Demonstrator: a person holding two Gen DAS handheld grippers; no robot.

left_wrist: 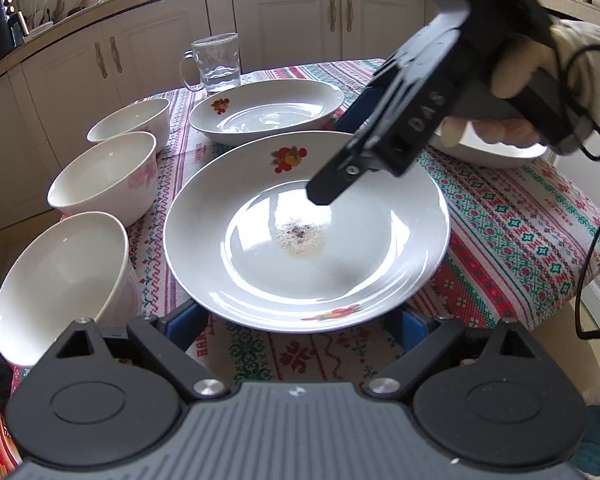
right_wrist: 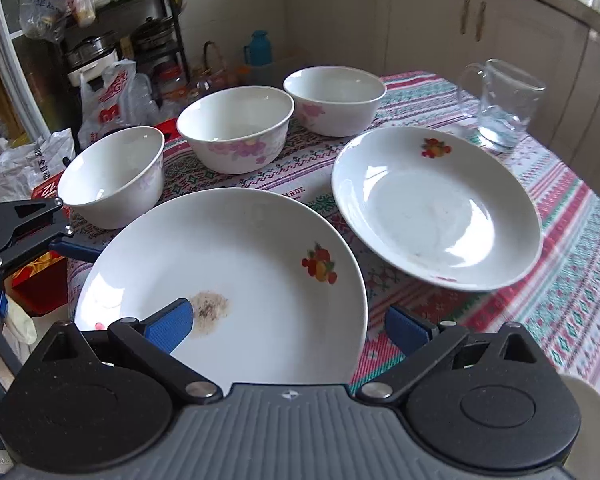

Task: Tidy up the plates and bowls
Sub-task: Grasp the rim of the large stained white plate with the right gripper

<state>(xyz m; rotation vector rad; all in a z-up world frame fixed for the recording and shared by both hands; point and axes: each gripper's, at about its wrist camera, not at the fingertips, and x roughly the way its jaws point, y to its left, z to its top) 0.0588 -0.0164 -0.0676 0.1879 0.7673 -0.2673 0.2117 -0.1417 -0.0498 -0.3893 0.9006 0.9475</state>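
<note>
On near plate (left_wrist: 260, 280): speckled residue (left_wrist: 300, 237)

Both wrist views look steeply down, close, sharing the soiled plate (left_wrist: 308, 240).

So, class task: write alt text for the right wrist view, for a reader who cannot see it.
Open right tongs straddle the rim of a white fruit-print plate with a speckled stain, one blue pad over it and one outside. Beyond, on the patterned tablecloth, sit a second white fruit-print plate, three white floral bowls and a clear glass mug.
</note>
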